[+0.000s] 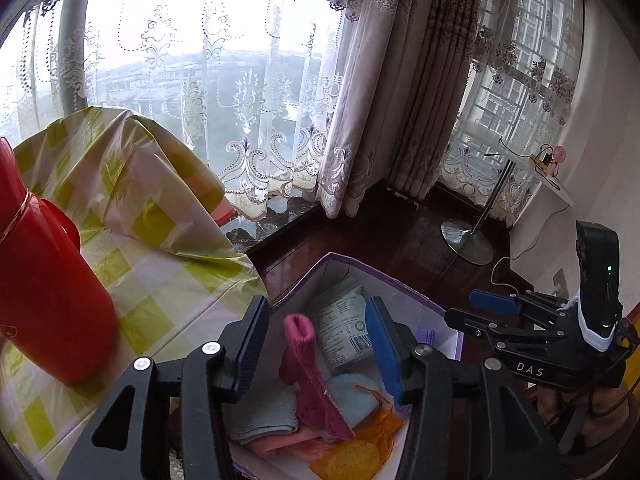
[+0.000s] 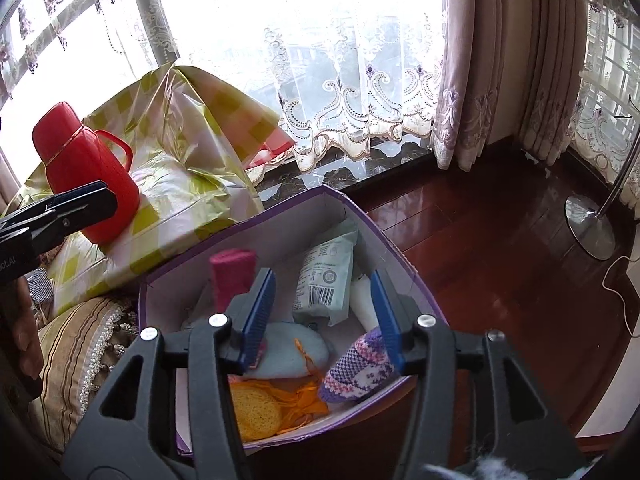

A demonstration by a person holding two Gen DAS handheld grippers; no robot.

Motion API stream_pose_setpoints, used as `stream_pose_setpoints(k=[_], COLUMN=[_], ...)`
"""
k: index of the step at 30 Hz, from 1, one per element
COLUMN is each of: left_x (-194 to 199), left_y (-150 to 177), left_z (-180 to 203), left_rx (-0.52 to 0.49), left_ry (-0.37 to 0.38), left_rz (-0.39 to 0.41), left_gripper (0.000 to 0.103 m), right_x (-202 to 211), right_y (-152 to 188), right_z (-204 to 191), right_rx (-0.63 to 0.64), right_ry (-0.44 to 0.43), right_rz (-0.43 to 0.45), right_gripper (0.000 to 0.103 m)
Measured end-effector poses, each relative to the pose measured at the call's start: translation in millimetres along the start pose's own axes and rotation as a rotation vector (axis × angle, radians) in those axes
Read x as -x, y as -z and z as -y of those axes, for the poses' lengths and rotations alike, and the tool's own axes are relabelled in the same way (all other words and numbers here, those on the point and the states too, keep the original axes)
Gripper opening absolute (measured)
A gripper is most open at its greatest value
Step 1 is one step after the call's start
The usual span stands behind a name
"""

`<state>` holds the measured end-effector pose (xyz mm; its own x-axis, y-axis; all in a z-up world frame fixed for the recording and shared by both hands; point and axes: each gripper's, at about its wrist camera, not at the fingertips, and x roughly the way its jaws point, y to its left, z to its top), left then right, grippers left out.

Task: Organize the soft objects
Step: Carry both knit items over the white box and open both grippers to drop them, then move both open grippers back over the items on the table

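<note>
Hovering over the box: both grippers are held above a purple-edged box (image 2: pixel 394 246), which is taken as the landmark below.
Left gripper (image 1: pixel 316 346): its blue-padded jaws are spread wide over the box interior; nothing is pinched between them.
Right gripper (image 2: pixel 322 312): its jaws are likewise spread apart above the box, and nothing is gripped. In the left wrist view it is seen from the side, to the right of the box.
Pink knitted piece (image 1: pixel 310 380): it is stood upright inside the box, near the wall nearest the checked cloth, and is framed between the left jaws without visible contact.
Purple-and-white knitted sock (image 2: pixel 360 368): it is laid inside the box by the right-hand wall, just under the right gripper's right pad.
Pale blue cloth (image 2: pixel 288 354): it is folded on the box floor, between the pink piece and the sock.
Orange knitted item (image 2: pixel 256 406): it is placed at the near end of the box, touching the blue cloth.
White packet (image 2: pixel 326 282): it is leaned against the far wall of the box.
Red flask (image 2: pixel 86 176): it is stood upright on a green-checked cloth (image 2: pixel 192 128), left of the box and well apart from it.
Floor lamp base (image 2: pixel 590 226): it is set on the dark wood floor, right of the box.
</note>
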<state>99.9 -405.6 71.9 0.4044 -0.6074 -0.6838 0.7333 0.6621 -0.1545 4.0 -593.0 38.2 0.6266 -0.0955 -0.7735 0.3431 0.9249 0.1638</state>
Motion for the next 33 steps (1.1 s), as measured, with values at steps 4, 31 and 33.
stream_pose_setpoints(k=[4, 31, 33], left_x=[9, 155, 168], left_y=[2, 124, 135], left_z=[-11, -159, -170], left_rx=[0.016, 0.389, 0.427], left_ry=[-0.012, -0.208, -0.228], left_rz=[0.011, 0.079, 0.082], left_gripper=[0.052, 0.052, 0.052], right_x=[5, 11, 9], right_y=[-3, 8, 12], right_z=[-9, -183, -198], right_rx=[0.020, 0.337, 0.359], right_ry=[-0.012, -0.232, -0.253], right_rz=[0.009, -0.057, -0.068], right_gripper=[0.054, 0.056, 0.056])
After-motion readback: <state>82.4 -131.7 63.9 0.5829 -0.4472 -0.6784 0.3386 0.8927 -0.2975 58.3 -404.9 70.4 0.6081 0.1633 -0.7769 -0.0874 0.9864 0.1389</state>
